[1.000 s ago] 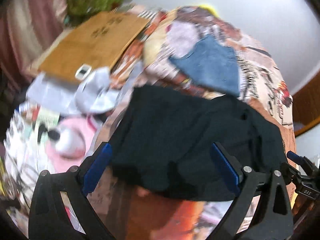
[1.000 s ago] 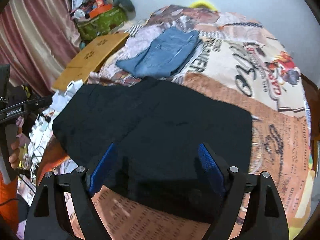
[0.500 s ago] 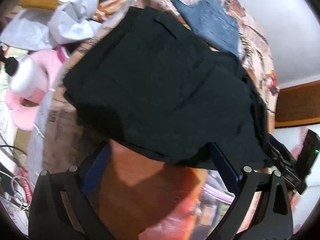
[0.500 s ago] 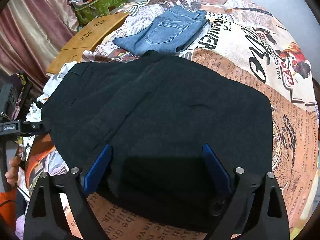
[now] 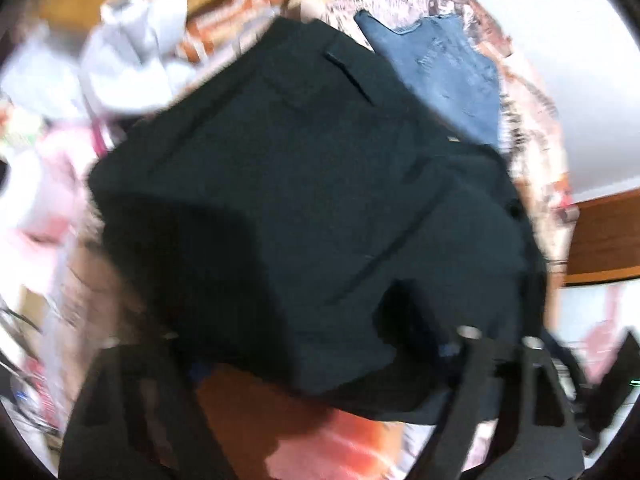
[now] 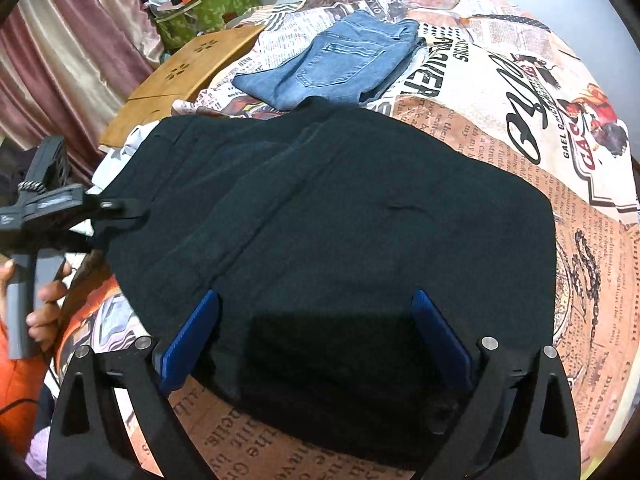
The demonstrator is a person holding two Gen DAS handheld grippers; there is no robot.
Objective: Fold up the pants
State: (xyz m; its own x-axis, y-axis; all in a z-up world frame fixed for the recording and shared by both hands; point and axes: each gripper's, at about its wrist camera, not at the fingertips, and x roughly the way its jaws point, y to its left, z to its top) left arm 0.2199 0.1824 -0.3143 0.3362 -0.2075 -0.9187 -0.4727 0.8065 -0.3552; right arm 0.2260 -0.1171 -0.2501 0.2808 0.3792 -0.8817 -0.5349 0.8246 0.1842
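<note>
Lying flat on the printed bedspread (image 6: 500,128), the black pants (image 6: 340,220) stretch left to right, near hem between the spread right gripper (image 6: 316,340), left gripper (image 5: 320,360) closing at the left end.

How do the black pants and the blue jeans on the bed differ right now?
The black pants are dark and lie near, under both grippers; the blue jeans are light denim and lie beyond them, untouched. The black pants cover a much wider patch of the printed bedsheet than the compact folded jeans. The jeans show a stitched back pocket; the black pants look plain. Both lie flat on that sheet.
</note>
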